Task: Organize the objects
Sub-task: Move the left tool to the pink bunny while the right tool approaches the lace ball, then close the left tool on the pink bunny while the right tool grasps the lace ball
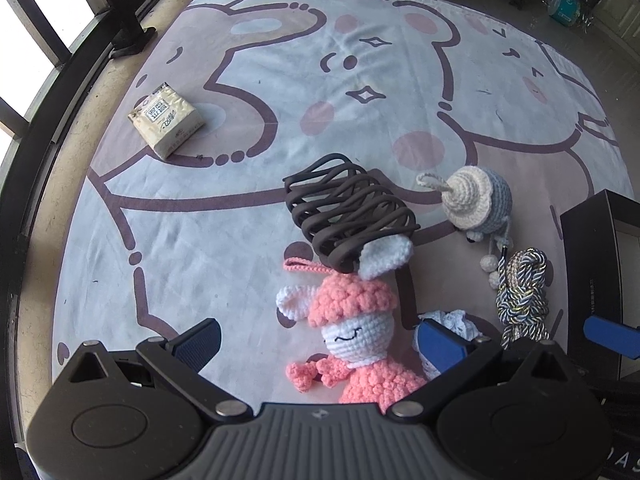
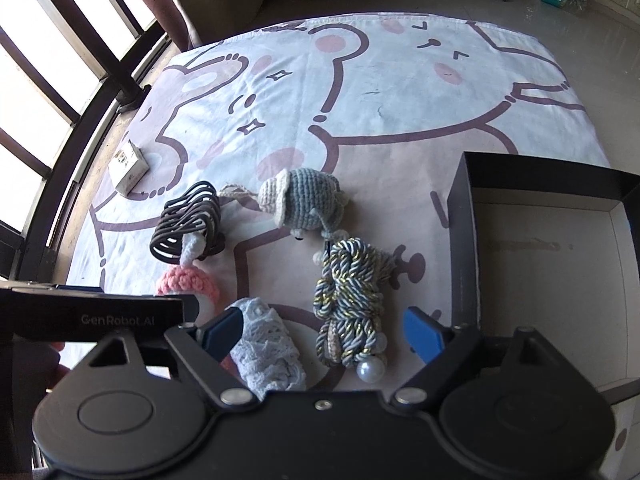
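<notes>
- Picking-up step, as a guess: both tools low over the toys on the cartoon blanket (image 1: 360,80); nothing put away yet; black box (image 2: 460,216) bare inside, at the right edge of the toys.
- Left hand-held gripper (image 1: 320,340) spread wide, one blue pad each side of the pink crochet bunny (image 1: 356,332); pads not pressing on it; nothing pinched.
- Right hand-held gripper (image 2: 324,332) spread too, around the twisted rope charm (image 2: 352,300) and the white lace roll (image 2: 268,348); left pad touching or nearly touching the lace, hard to say which; nothing pinched.
- Bunny flat on its back, long way running from feet near the tool to ears far away; one white ear tucked under the brown hair claw (image 1: 348,216).
- Rope charm long too, pearl end near the tool, knot end far, toward the grey crochet doll (image 2: 304,204); lace roll beside it, tilted the same way.
- Tissue pack (image 1: 166,120) well apart, far left.
- Next, likely: squeeze shut on one toy only, lift straight, carry to the box; careful with the ear caught under the claw, might drag it along.
</notes>
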Demonstrator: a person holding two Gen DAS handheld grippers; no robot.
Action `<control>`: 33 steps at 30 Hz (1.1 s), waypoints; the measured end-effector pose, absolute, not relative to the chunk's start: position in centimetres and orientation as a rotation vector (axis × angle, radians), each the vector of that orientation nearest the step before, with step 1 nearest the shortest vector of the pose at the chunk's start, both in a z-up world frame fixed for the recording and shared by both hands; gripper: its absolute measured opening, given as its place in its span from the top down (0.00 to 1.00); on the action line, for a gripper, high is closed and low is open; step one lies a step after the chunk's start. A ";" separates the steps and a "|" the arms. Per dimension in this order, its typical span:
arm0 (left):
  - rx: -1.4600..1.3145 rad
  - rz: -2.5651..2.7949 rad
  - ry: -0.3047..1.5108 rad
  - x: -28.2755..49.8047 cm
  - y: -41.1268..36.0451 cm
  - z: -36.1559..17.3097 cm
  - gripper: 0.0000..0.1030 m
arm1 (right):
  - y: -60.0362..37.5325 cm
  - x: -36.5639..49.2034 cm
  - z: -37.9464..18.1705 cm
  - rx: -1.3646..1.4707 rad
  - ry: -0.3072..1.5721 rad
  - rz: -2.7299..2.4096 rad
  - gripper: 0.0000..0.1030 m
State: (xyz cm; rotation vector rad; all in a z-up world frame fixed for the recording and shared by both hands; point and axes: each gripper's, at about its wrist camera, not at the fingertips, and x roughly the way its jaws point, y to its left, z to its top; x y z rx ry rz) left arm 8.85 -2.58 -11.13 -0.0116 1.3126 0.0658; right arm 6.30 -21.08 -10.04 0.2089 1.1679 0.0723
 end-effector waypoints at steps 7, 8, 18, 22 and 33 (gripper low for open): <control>-0.006 0.049 1.323 8.8 -2.5 -11.4 0.00 | -20.1 6.2 -10.3 0.171 1.211 0.141 0.49; -0.012 0.051 1.328 8.9 -2.4 -11.5 0.00 | -20.0 6.2 -10.4 0.171 1.213 0.146 0.50; -0.060 0.066 1.361 9.0 -1.6 -12.2 0.00 | -18.0 6.0 -10.5 0.134 1.231 0.245 0.60; -0.057 0.040 1.347 8.7 -1.9 -12.4 0.00 | -16.8 5.8 -10.9 0.068 1.246 0.257 0.66; -0.201 -0.020 1.429 8.8 -1.2 -13.4 0.00 | -15.8 6.0 -12.4 0.007 1.300 0.279 0.72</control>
